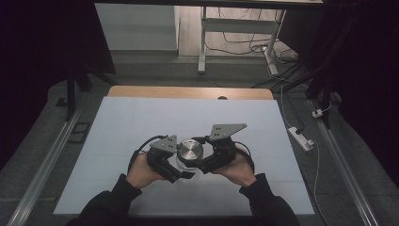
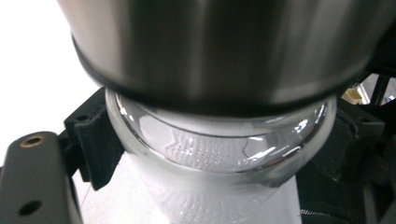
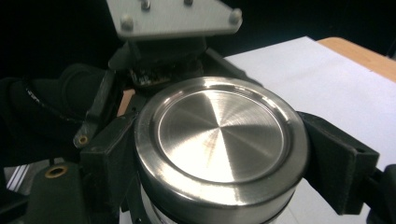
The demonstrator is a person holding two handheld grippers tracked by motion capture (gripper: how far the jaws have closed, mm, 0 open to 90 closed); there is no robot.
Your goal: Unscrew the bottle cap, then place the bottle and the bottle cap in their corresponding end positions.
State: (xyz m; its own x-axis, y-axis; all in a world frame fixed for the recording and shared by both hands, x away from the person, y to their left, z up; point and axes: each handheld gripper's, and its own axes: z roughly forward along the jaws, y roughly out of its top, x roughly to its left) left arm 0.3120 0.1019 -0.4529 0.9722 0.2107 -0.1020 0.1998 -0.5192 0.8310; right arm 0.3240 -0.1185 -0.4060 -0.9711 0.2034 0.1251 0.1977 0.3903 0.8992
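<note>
Standing upright near the front middle of the counter (image 1: 141, 117), a glass jar (image 2: 219, 154) with a brushed metal lid (image 1: 190, 151) has its long axis vertical, lid facing up toward the high camera. Left tool (image 1: 181, 165) is clamped on the clear glass body just under the lid; in the left gripper view the black jaws press both sides of the glass. Right tool (image 1: 203, 153) is closed on the lid; in the right gripper view its jaws sit tight against opposite sides of the lid rim. Left hand (image 1: 140, 170) and right hand (image 1: 239, 168) hold the tools from the near edge, dark sleeves behind them. Lid top is plain spun metal with concentric rings, no brand, label or writing readable on it or on the glass. White sheet covers the counter, bare wood strip at the far edge. White power strip (image 1: 301, 138) lies on the floor to the right.
</note>
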